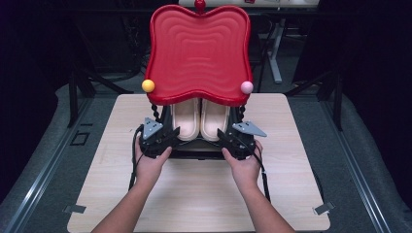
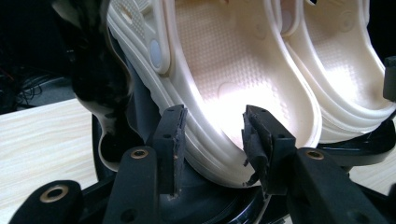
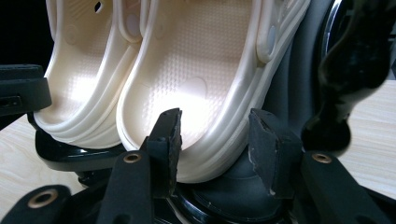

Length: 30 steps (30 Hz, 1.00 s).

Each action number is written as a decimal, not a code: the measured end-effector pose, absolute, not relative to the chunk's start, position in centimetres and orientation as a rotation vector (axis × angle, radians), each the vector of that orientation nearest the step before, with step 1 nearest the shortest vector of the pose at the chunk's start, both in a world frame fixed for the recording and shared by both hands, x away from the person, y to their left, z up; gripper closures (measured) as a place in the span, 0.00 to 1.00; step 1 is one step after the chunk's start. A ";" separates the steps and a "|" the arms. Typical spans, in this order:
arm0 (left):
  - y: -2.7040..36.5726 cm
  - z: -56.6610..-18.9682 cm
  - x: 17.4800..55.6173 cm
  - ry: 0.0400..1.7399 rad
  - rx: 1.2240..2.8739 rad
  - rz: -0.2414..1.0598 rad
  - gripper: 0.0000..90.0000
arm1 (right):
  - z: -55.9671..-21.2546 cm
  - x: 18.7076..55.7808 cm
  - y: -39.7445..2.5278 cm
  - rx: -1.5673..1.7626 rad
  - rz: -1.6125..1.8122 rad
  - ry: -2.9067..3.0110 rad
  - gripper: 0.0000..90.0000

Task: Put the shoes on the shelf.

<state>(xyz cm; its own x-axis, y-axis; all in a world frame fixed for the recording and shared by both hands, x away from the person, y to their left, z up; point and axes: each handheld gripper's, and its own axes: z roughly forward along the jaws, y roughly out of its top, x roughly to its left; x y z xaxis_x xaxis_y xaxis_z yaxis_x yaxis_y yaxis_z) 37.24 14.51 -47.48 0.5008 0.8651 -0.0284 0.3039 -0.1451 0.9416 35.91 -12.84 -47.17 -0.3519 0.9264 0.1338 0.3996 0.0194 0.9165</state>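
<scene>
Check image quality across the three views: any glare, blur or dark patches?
High view: dark surround, table evenly lit, soft sheen on the red lid. Left gripper view: blown-out highlight on the left clog footbed, jaws sharp, black post smeared and soft. Right gripper view: milder hotspot on the right clog, glossy black post blurred, background black.

no text, label, brand or number can be read anywhere.

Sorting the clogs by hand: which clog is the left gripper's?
The left clog, beside the yellow ball; the left gripper straddles its heel rim. The right clog sits before the right gripper.
</scene>
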 end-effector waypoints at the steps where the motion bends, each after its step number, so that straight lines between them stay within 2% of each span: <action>1: 14.5 -47.5 37.2 1.002 1.698 0.670 0.65 | -47.2 35.9 -12.8 1.352 1.317 1.782 0.60; 19: 15.5 -47.2 36.0 0.974 1.714 0.637 0.59 | -46.1 34.3 -13.0 1.253 1.306 1.805 0.56; 30: 17.8 -46.5 33.9 0.948 1.693 0.629 0.59 | -46.0 32.5 -13.5 1.141 1.249 1.862 0.55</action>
<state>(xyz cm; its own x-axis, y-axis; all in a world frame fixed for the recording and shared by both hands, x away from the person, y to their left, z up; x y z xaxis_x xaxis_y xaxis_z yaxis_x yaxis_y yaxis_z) 33.86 17.83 -46.54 0.5484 0.8351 -0.0429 0.2850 -0.1384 0.9485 32.47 -13.52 -45.98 -0.4382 0.8985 -0.0254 0.3173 0.1811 0.9309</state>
